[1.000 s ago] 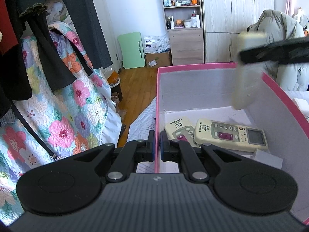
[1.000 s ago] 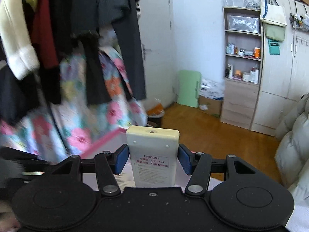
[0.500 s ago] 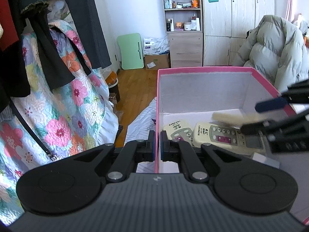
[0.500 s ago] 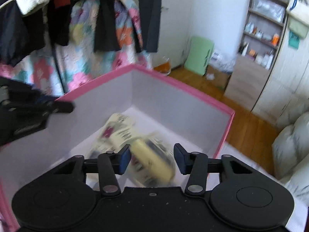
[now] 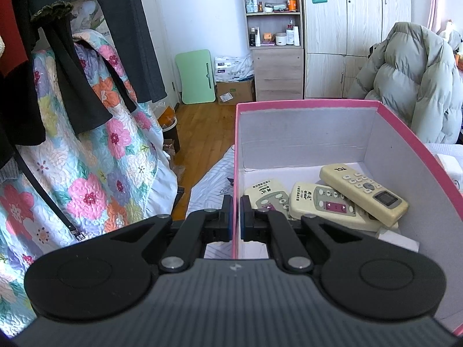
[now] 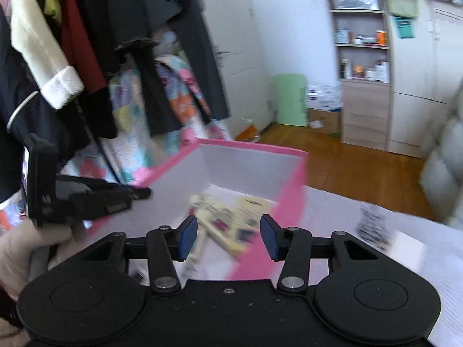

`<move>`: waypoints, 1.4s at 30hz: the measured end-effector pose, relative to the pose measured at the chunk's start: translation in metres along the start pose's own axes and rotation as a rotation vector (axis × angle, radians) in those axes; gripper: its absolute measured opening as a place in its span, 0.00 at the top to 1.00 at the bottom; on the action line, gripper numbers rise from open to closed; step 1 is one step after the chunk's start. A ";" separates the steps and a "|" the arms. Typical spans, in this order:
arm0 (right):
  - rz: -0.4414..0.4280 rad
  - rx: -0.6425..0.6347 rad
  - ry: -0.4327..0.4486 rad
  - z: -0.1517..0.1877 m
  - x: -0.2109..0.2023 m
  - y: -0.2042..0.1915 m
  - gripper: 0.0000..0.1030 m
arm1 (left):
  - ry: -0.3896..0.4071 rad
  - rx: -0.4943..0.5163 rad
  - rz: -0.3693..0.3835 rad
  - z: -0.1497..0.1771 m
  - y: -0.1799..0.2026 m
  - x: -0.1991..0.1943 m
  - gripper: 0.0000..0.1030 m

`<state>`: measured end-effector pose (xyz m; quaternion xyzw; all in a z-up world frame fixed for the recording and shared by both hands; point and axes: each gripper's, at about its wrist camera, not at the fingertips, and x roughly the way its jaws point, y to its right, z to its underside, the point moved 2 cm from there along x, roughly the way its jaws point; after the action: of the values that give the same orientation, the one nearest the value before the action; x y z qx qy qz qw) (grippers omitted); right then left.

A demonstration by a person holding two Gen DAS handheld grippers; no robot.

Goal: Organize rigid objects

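Astride the box wall (image 5: pixel 235 173), left tongs (image 5: pixel 235 217)

My right wrist view is smeared throughout: the remotes (image 6: pixel 222 219) in the pink box (image 6: pixel 292 202) at centre are pale streaks, their buttons unreadable. The print on the white sheet (image 6: pixel 373 225) at right is too blurred to read. At lower left the frame edge cuts off my gloved hand (image 6: pixel 17 248).

In the left wrist view, my own gripper body covers the box's (image 5: pixel 411 136) near end and the lower parts of two remotes (image 5: pixel 327 205). The shelf bottles (image 5: pixel 272 36) at upper centre are too small to identify.
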<state>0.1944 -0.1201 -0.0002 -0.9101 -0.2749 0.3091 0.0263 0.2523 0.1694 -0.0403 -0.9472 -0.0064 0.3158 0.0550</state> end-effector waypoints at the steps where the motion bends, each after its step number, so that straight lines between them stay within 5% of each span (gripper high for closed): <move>1: 0.024 0.011 -0.001 0.007 -0.007 0.006 0.48 | 0.000 0.001 0.000 0.000 0.000 0.000 0.96; 12: 0.185 0.171 -0.180 0.092 -0.009 0.065 0.48 | -0.002 0.007 -0.002 0.000 0.001 0.001 0.96; 21: 0.233 0.159 -0.170 0.107 0.024 0.061 0.54 | -0.009 0.016 -0.008 -0.001 0.002 0.002 0.96; 27: 0.326 0.051 -0.138 0.106 0.034 0.051 0.63 | -0.009 0.017 -0.007 -0.001 0.002 0.002 0.96; 30: 0.339 0.062 -0.123 0.104 0.031 0.054 0.78 | -0.009 0.016 -0.006 -0.001 0.002 0.003 0.96; 32: 0.329 0.100 -0.107 0.104 0.026 0.058 0.93 | -0.009 0.016 -0.006 -0.001 0.002 0.003 0.96; 36: 0.127 0.362 -0.091 0.109 0.016 0.087 0.95 | -0.009 0.016 -0.006 -0.001 0.002 0.003 0.96; 42: 0.024 0.508 -0.043 0.116 0.002 0.105 0.96 | -0.010 0.016 -0.007 0.000 0.002 0.004 0.96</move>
<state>0.1797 -0.2225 -0.1184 -0.8707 -0.1780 0.3878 0.2445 0.2551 0.1675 -0.0425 -0.9450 -0.0075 0.3206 0.0638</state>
